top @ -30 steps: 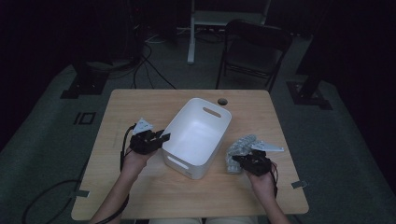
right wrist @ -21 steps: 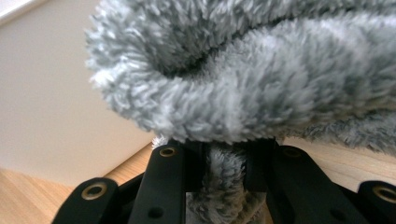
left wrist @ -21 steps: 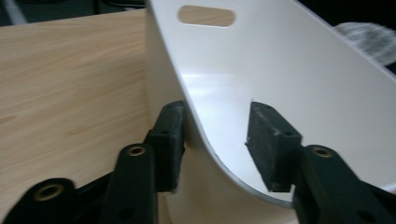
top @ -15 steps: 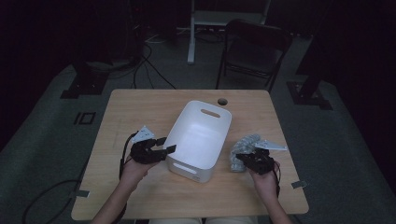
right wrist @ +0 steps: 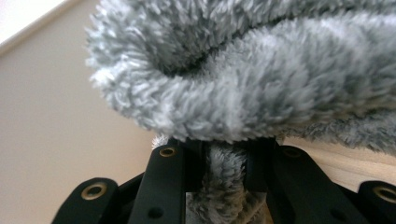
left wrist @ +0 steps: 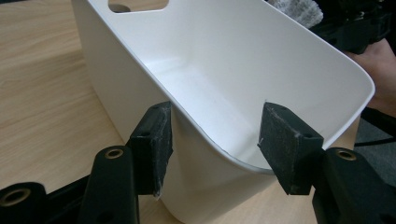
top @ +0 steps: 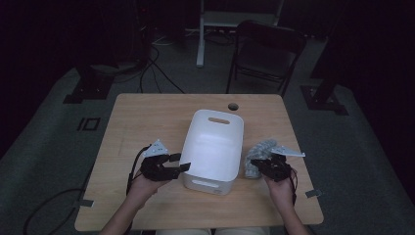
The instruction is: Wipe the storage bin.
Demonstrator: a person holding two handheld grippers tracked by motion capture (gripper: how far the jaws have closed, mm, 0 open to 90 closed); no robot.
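A white plastic bin with a handle slot stands mid-table. My left gripper is at its near left corner. In the left gripper view the left gripper stands open, its jaws have just been opening, and the bin's rim runs between the pads without being pressed. To the right of the bin lies a grey fluffy cloth. My right gripper is shut on its near edge. The right gripper view shows a fold of the cloth pinched in the right gripper.
The wooden table has a cable hole behind the bin. A dark folding chair stands beyond the far edge. The other hand and its gripper show past the bin's far wall in the left gripper view.
The left gripper has slid along the bin's left side toward the near corner and its jaws have spread. The bin's near end has swung slightly right. The right gripper kept still.
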